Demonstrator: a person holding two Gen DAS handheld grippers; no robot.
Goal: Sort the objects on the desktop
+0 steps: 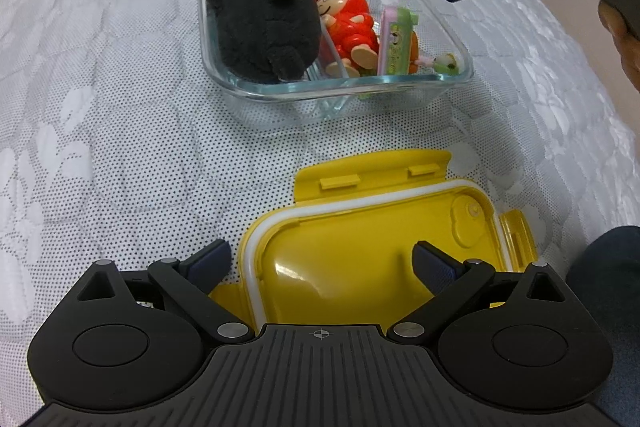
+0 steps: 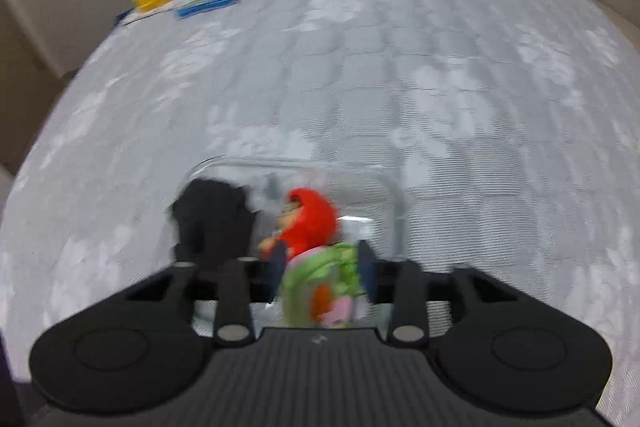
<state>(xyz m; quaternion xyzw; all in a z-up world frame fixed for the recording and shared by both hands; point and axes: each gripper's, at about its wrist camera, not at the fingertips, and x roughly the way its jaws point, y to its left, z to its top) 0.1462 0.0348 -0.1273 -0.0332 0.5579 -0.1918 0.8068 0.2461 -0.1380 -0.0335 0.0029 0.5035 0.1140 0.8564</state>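
Nearest us, our left gripper (image 1: 322, 263) gapes wide over the upturned yellow lid (image 1: 372, 239), gripping nothing. Beyond, the glass dish (image 1: 452, 39) holds a black plush (image 1: 264, 19), red figurine (image 1: 348, 23) and green-pink toy (image 1: 394, 43). Our right gripper (image 2: 322, 267) hovers parted above, empty.

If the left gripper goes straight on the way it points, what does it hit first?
Probably the yellow lid: the open left gripper already hangs over its upturned inside. The glass container lies beyond; height is unclear.
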